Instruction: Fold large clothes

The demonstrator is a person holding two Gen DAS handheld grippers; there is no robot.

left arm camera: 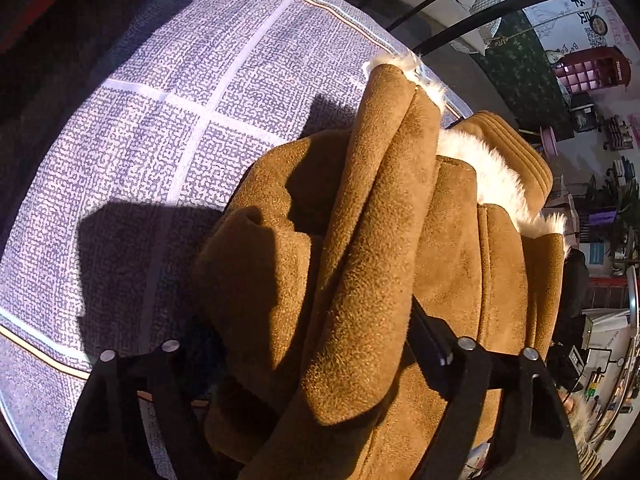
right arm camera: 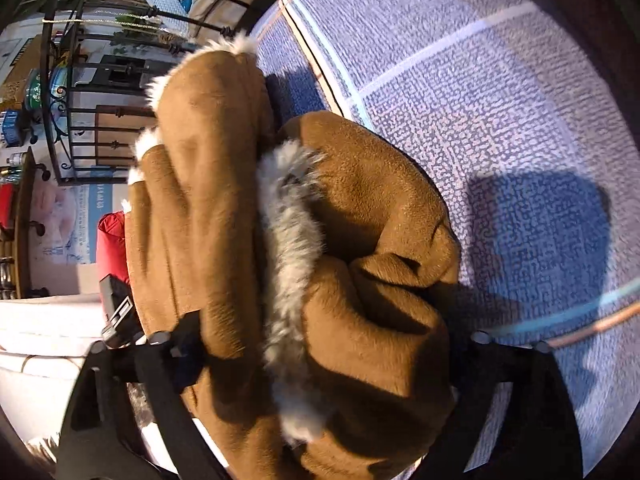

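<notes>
We hold a bundled brown coat (left arm camera: pixel 400 248) above the patterned bedspread (left arm camera: pixel 160 120), its length running forward from us; left gripper (left arm camera: pixel 320 364) and right gripper (right arm camera: pixel 320 344) each clamp its near end.

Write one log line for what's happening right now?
stage: folding | left gripper: shut on brown coat | right gripper: shut on brown coat | surface: checked cloth

A bedspread (left arm camera: pixel 192 128) in blue-grey weave, crossed by pale stripes and edged with an orange band, is lit by strong sunlight and marked by hard shadows. A black metal railing (right arm camera: pixel 80 92) is seen beyond it. A red cushion (right arm camera: pixel 112 244) and cluttered shelves (left arm camera: pixel 612 184) are seen farther off.
</notes>
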